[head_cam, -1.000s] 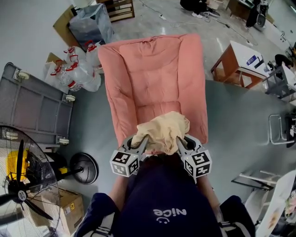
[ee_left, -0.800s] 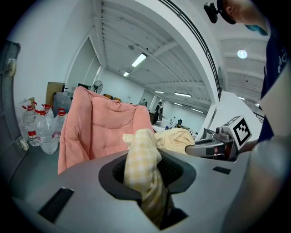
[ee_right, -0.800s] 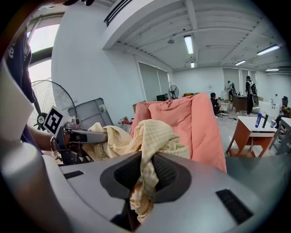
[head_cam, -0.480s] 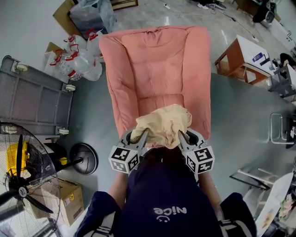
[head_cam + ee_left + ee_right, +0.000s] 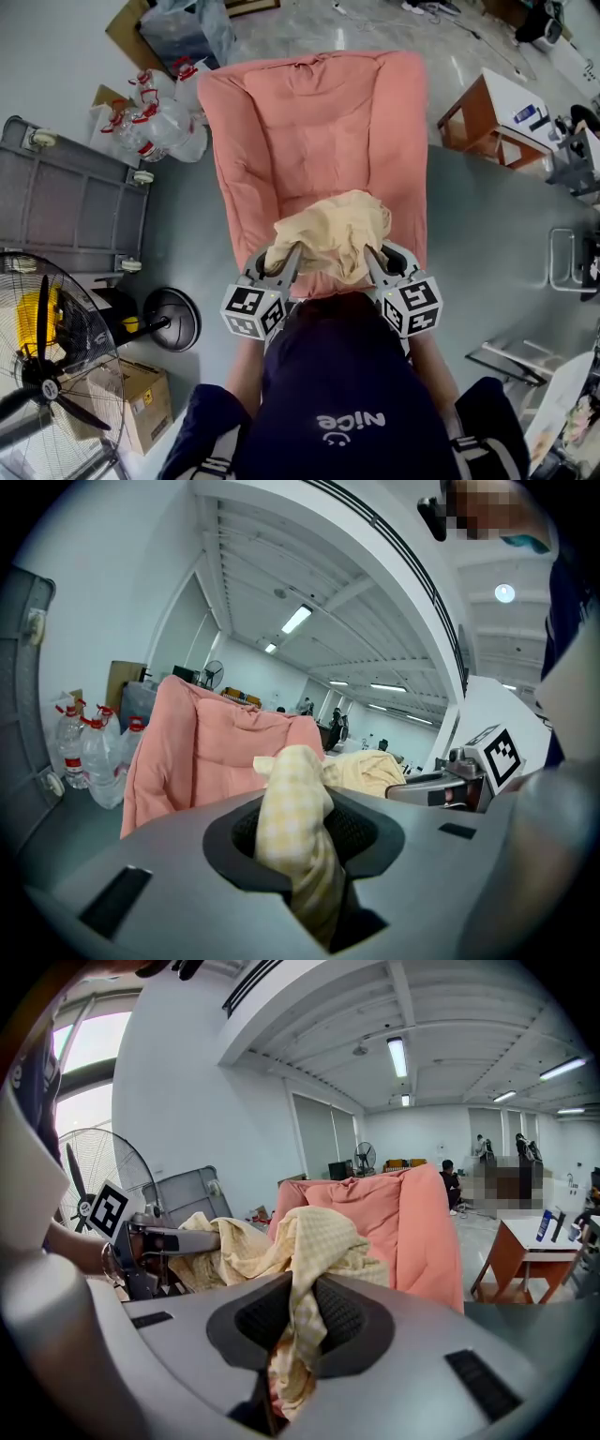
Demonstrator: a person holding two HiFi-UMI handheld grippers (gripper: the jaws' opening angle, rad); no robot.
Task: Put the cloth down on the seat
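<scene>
Fingers [image 5: 352, 830] of the left gripper [image 5: 284, 265] are pinched on a fold of the yellow checked cloth [image 5: 333, 234]. The right gripper [image 5: 373, 265] is clamped narrower on another fold. The cloth's bunched up between them, held over the front edge of the pink chair [image 5: 309, 112], not spread on its seat [image 5: 314, 183] yet. My worry: let go here and the bundle could slide off the chair's front onto the floor [image 5: 183, 244]. The fabric is also wadded deep in both grips, so it might snag and get dragged back.
</scene>
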